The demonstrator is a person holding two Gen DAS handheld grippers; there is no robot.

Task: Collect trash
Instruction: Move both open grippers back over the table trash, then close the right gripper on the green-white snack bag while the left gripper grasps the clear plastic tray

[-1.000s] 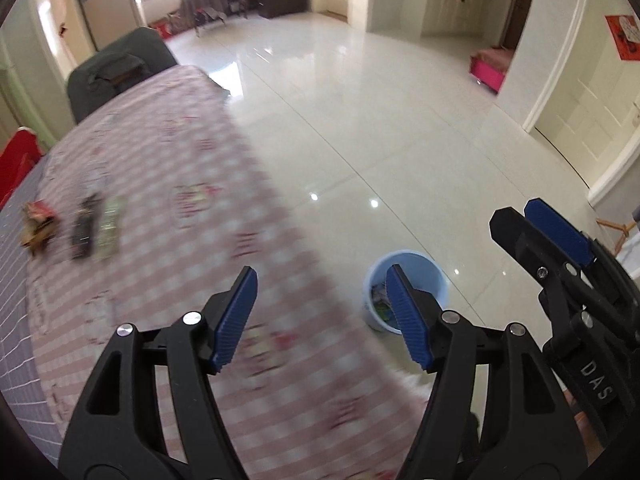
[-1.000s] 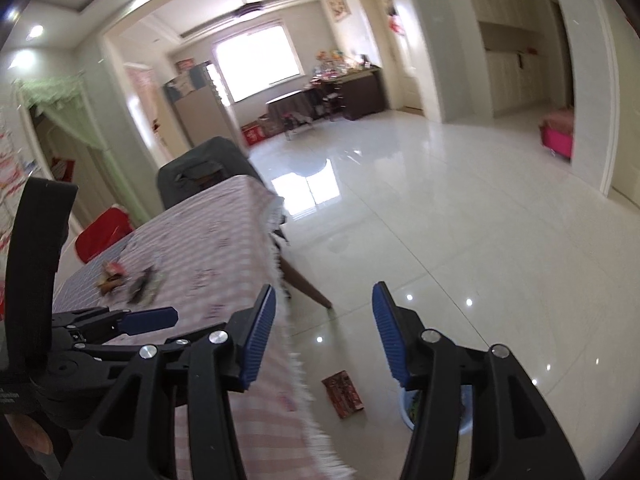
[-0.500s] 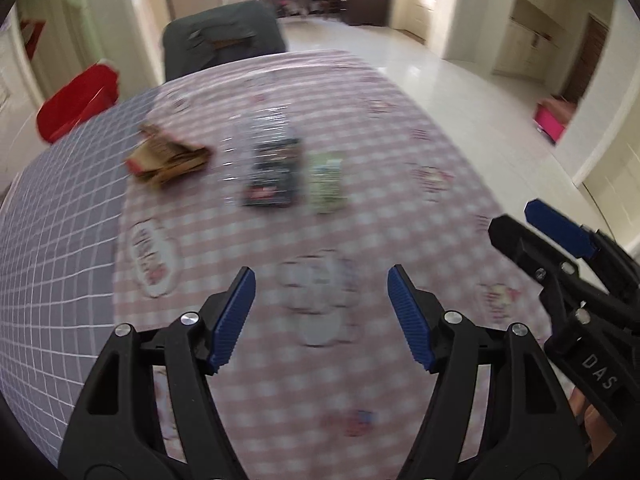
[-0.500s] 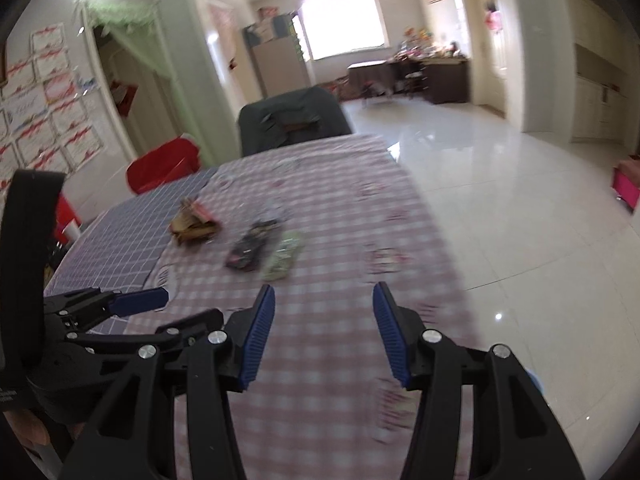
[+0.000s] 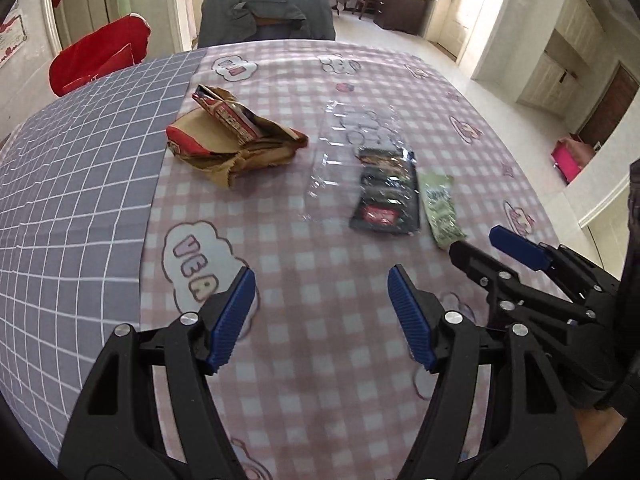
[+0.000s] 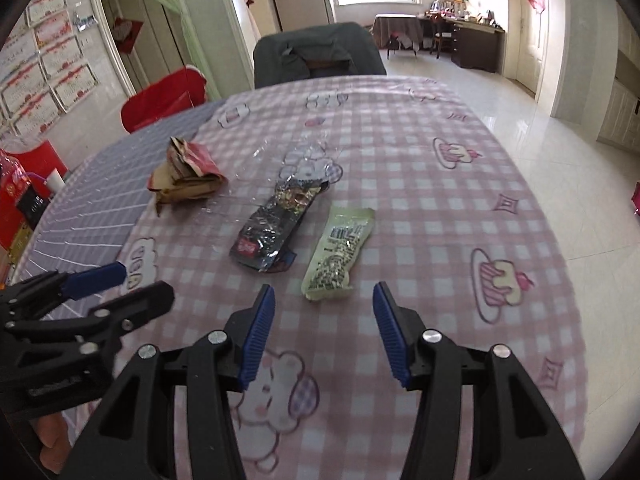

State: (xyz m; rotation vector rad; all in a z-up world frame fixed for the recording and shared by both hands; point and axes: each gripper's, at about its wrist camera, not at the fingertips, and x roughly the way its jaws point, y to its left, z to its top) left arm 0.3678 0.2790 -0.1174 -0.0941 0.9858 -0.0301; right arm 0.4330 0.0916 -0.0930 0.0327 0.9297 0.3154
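Hovering over pink checked tablecloth [image 6: 420,200], both empty: right gripper [image 6: 323,330] spread, nearest flat pale-green snack wrapper [image 6: 340,252]; left gripper [image 5: 321,312] spread, short of black foil packet [image 5: 386,196]. Risks: pads sliding off thin film, snagging cloth; clear plastic sheet [image 5: 344,140] easily overlooked; crumpled brown-red carton [image 5: 228,136] too bulky for one pinch.

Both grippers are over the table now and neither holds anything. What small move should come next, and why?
Probably ease the right gripper forward and down onto the green packet. It lies flat on the tablecloth just ahead of the open, empty jaws, apart from the black packet beside it.
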